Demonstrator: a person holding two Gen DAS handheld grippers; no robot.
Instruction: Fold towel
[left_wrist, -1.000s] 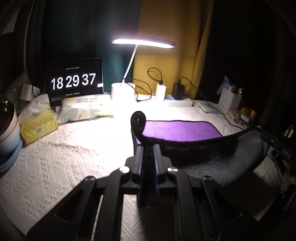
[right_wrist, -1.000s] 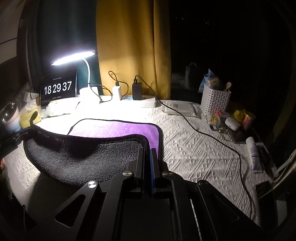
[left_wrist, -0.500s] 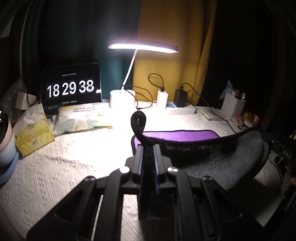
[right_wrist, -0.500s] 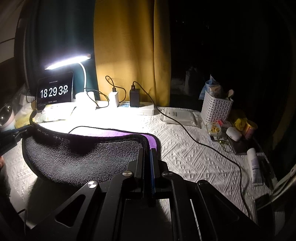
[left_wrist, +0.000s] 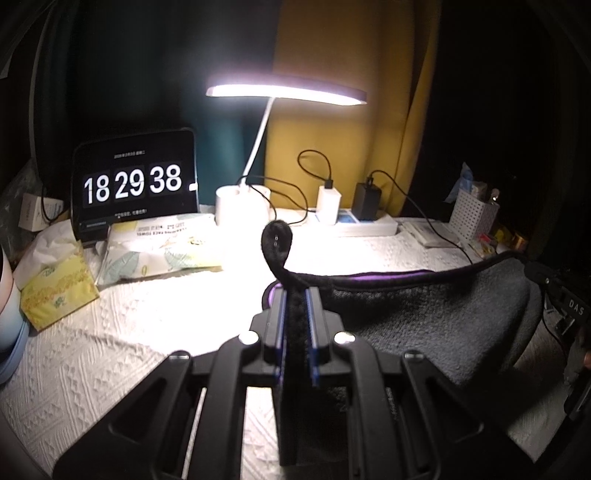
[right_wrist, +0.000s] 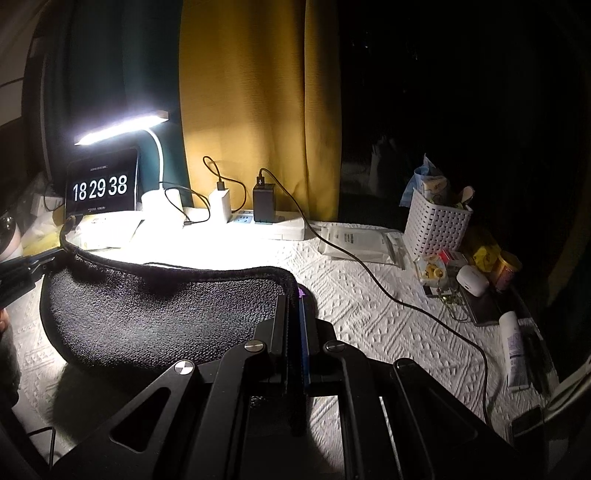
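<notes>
The towel (left_wrist: 436, 314) is dark grey on one face and purple on the other, with a black hem. It hangs in a sagging arc between my two grippers above the white textured tablecloth (left_wrist: 110, 350). My left gripper (left_wrist: 296, 295) is shut on its left corner, and a hem loop (left_wrist: 277, 240) sticks up past the fingers. My right gripper (right_wrist: 293, 299) is shut on the right corner; the grey face of the towel (right_wrist: 166, 310) sags to the left. Only a thin purple strip (left_wrist: 388, 277) shows behind the lifted edge.
At the back stand a lit desk lamp (left_wrist: 284, 92), a clock screen (left_wrist: 133, 184), a power strip with chargers (left_wrist: 354, 218) and tissue packs (left_wrist: 162, 251). A black cable (right_wrist: 388, 291) crosses the cloth on the right, near a white basket (right_wrist: 436, 225) and small items.
Both grippers have carried the held towel edge forward, toward the lamp. The visible purple face has shrunk from a wide patch to a thin strip. The clock went from 18:29:37 to 18:29:38.
</notes>
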